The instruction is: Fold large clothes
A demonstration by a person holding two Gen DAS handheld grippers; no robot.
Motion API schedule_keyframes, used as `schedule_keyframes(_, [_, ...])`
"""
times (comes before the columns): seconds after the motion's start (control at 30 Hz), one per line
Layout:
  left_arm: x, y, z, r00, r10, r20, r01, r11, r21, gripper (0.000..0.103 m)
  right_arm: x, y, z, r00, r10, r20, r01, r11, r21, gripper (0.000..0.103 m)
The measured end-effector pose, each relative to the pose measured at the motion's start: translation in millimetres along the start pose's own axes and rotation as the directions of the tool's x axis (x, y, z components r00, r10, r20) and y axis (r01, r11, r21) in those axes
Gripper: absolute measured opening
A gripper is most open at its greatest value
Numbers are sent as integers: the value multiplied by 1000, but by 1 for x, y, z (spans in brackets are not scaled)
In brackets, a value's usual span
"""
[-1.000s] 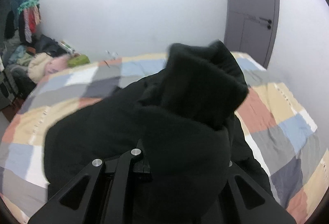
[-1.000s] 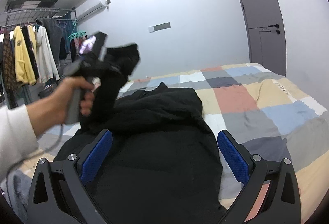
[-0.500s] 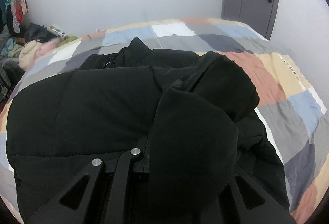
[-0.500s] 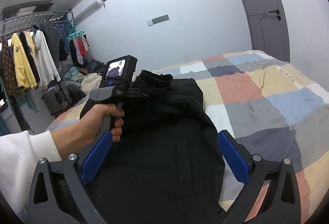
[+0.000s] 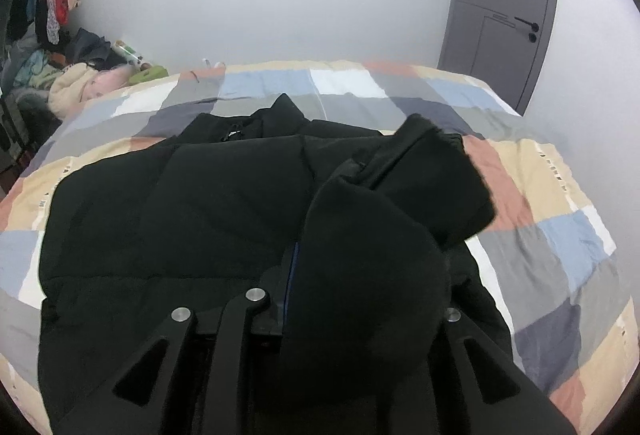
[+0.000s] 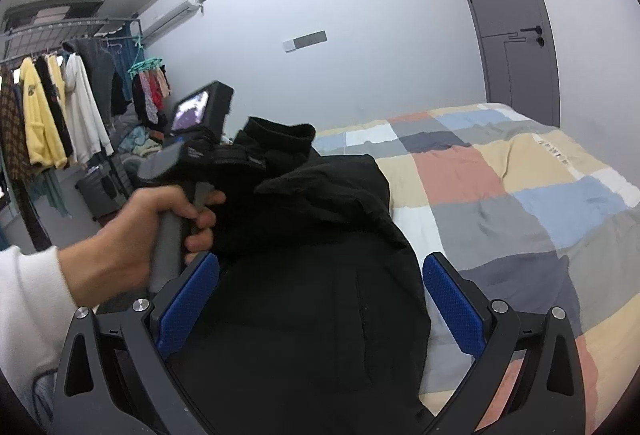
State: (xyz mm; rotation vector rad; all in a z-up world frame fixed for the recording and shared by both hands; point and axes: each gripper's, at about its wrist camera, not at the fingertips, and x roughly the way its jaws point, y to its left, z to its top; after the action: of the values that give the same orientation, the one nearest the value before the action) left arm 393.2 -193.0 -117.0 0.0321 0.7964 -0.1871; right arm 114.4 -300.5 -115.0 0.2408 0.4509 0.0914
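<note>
A large black padded jacket point(image 5: 208, 219) lies spread on a checked bedspread point(image 5: 560, 243), collar toward the far wall. My left gripper point(image 5: 360, 295) is shut on the jacket's black sleeve point(image 5: 424, 175), whose cuff sticks up over the jacket's right side; the fabric hides the fingertips. In the right wrist view the left gripper point(image 6: 240, 159) is held by a hand above the jacket point(image 6: 320, 275), with the sleeve cuff point(image 6: 280, 133) in it. My right gripper point(image 6: 320, 299) is open and empty, its blue pads point(image 6: 452, 303) spread above the jacket's near part.
A clothes rack point(image 6: 52, 103) with hanging garments stands left of the bed. A pile of clothes point(image 5: 68, 83) lies by the bed's far left corner. A grey door point(image 5: 504, 3) is at the far right. Bare bedspread point(image 6: 520, 195) lies right of the jacket.
My left gripper has carried the sleeve from high above the bed down and across over the jacket body. The right gripper stays open and has hardly moved.
</note>
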Motion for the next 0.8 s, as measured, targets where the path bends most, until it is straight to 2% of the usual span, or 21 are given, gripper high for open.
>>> schedule_keyframes(0.03, [-7, 1, -1, 1000, -4, 11, 4, 1000, 4, 30, 0, 0, 0, 1000, 1, -2, -1, 1000, 4, 103])
schedule_keyframes(0.07, [-15, 2, -2, 1000, -11, 26, 11, 1000, 7, 45, -1, 1, 0, 1000, 0, -1, 0, 1000, 7, 103])
schedule_keyframes(0.1, [-23, 3, -4, 999, -21, 45, 20, 1000, 14, 66, -3, 2, 0, 1000, 0, 1, 0, 1000, 9, 103])
schedule_keyframes(0.13, [-32, 4, -7, 998, -30, 60, 28, 999, 22, 74, -4, 3, 1, 1000, 1, 3, -1, 1000, 8, 103])
schedule_keyframes(0.17, [-38, 6, -9, 997, -45, 70, 44, 999, 27, 86, -4, 3, 0, 1000, 2, 5, -2, 1000, 7, 103])
schedule_keyframes(0.27, [-61, 16, -16, 992, -94, 86, 92, 995, 34, 87, -2, 8, 2, 1000, 11, 0, -11, 1000, -10, 103])
schedule_keyframes(0.4, [-91, 44, -31, 987, -92, 130, 86, 995, 52, 88, 4, 14, 4, 999, 34, -10, -34, 999, -20, 103])
schedule_keyframes(0.5, [-108, 76, -47, 986, -72, 149, 70, 997, 18, 88, 11, 17, 10, 998, 56, -5, -56, 998, -15, 103])
schedule_keyframes(0.67, [-128, 126, -79, 975, -25, 222, 39, 998, -58, 88, 33, 27, 18, 997, 71, -16, -72, 997, -30, 103])
schedule_keyframes(0.8, [-119, 154, -90, 979, 5, 206, 20, 993, -120, 88, 59, 39, 21, 998, 52, -35, -55, 995, -82, 103])
